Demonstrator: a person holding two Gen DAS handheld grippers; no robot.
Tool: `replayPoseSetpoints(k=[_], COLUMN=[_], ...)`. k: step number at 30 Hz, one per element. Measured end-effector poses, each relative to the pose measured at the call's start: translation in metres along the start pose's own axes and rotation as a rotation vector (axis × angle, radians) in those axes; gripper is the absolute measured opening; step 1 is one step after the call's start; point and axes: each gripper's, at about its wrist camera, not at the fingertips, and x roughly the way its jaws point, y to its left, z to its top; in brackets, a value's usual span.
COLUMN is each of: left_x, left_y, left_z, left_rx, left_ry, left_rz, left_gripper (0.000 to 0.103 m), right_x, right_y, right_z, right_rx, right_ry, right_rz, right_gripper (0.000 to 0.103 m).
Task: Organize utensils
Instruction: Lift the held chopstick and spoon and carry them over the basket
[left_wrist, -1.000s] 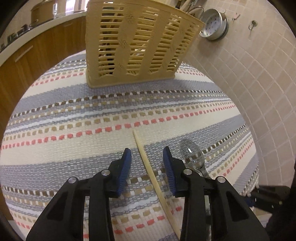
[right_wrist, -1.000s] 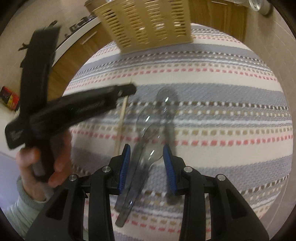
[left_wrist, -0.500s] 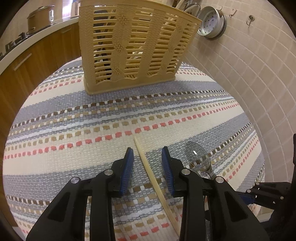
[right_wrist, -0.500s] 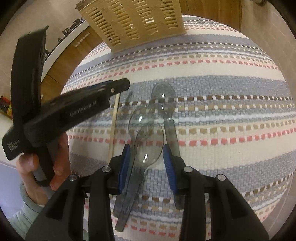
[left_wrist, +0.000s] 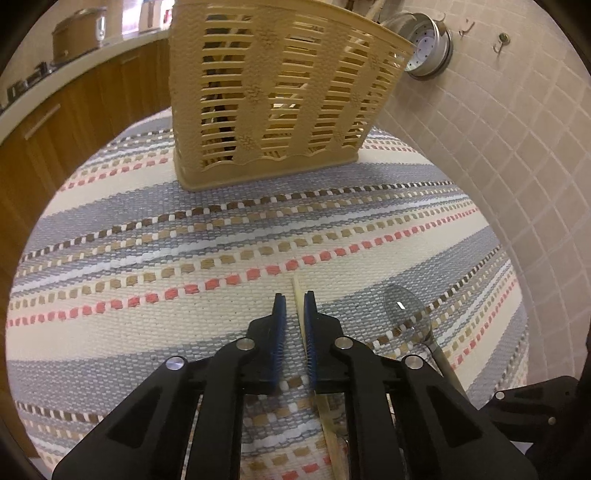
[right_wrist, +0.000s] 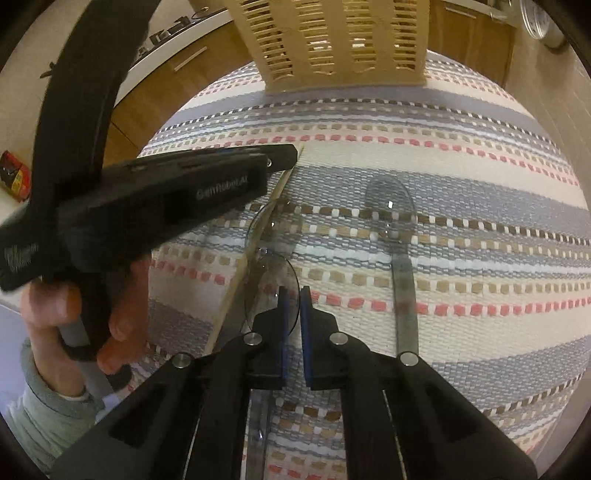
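Note:
A thin wooden chopstick (left_wrist: 298, 299) lies on the striped mat. My left gripper (left_wrist: 294, 297) has closed on it near its far end; the left gripper also shows in the right wrist view (right_wrist: 284, 155). My right gripper (right_wrist: 292, 291) is closed on a clear plastic spoon (right_wrist: 271, 291), with a second clear spoon (right_wrist: 273, 229) lying under or beside it. Another clear spoon (right_wrist: 391, 206) lies to the right, also in the left wrist view (left_wrist: 406, 310). A beige slatted utensil basket (left_wrist: 273, 92) stands at the far end of the mat.
The striped woven mat (left_wrist: 147, 258) covers the table. A tiled wall (left_wrist: 517, 166) runs along the right with a hanging metal strainer (left_wrist: 428, 48). Wooden cabinets (left_wrist: 74, 122) and a counter with a pot (left_wrist: 74, 33) are at left.
Both grippers' jaws have narrowed from wide open to nearly closed, the left around the chopstick, the right around the clear spoon. Both moved slightly forward.

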Motion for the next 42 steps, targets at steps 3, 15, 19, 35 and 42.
replayPoseSetpoints(k=[3,15,19,35,42], left_x=[0.001,-0.005,-0.002,0.011,-0.003], left_y=[0.007,0.028,0.025,-0.032,0.010], left_z=[0.002,0.003,0.009,0.003,-0.003], left_rx=[-0.007,-0.034,-0.041,0.145,0.034], left_ry=[0.011,0.070,0.087,0.024,0.019], left_rz=[-0.026,-0.134,-0.161,0.157,-0.050], left_gripper=[0.000,0.004,0.015,0.004,0.003], right_x=[-0.009,-0.020,-0.016,0.002,-0.005], right_y=[-0.009,-0.014,-0.003,-0.002,-0.025], right_z=[-0.003,-0.004,-0.002,-0.007,-0.005], right_rx=[0.021,-0.013,-0.044,-0.058,0.031], right_ry=[-0.013,0.015,-0.003,-0.002,-0.024], right_rz=[-0.006,0.018,0.007,-0.168,-0.089], right_gripper=[0.002,0.016,0.053,0.030,0.030])
